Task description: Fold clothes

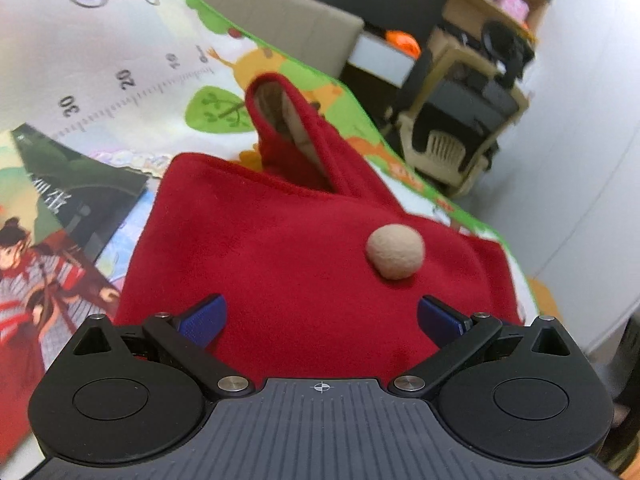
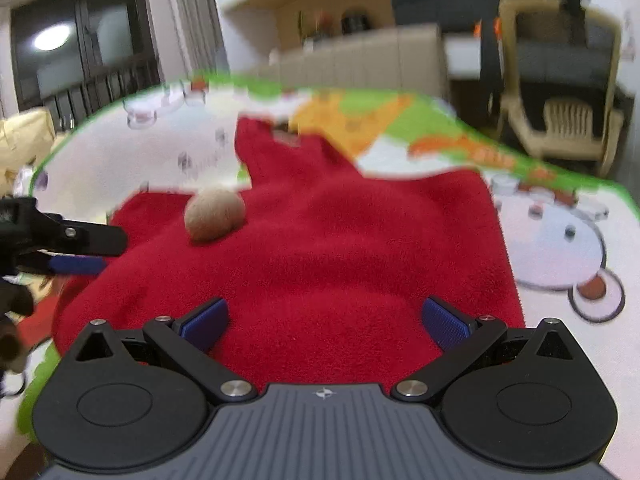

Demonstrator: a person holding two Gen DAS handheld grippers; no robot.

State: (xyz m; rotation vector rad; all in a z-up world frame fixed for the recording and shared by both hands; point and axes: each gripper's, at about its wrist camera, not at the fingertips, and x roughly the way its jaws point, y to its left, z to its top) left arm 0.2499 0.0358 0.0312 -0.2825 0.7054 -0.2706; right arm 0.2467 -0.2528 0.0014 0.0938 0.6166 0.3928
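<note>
The left gripper (image 1: pixel 322 316) is holding its blue pads (image 1: pixel 204 322) spread wide, with nothing between them, hovering just over the near part of the red fleece garment (image 1: pixel 280 248). The right gripper (image 2: pixel 324 320) is doing the same: jaws wide apart, empty, poised over the near hem of that same red cloth (image 2: pixel 320 248).

The garment is lying flattened on a cartoon play mat (image 1: pixel 120 40), and a beige pompom (image 1: pixel 395 251) is sitting on top of it. From the left wrist view the pompom is showing to the right of centre; from the right wrist view it (image 2: pixel 215 214) is sitting to the left, and that picture is smearing badly, so the cloth's far edge is hard to read.

Only the left view is giving a sharp look at the garment's open sleeve or neck tube (image 1: pixel 288 128), standing up at the far side with a pale lining inside. It is also showing a picture book (image 1: pixel 52 240) lying on the mat just beside the garment's left edge, and a printed ruler scale (image 1: pixel 132 88) on the mat.

Only the right view is catching the other gripper (image 2: pixel 76 252) itself, reaching in from the left edge with its fingers parted beside the cloth. It is also showing a beige plastic chair (image 2: pixel 560 120) beyond the mat (image 2: pixel 560 240).
</note>
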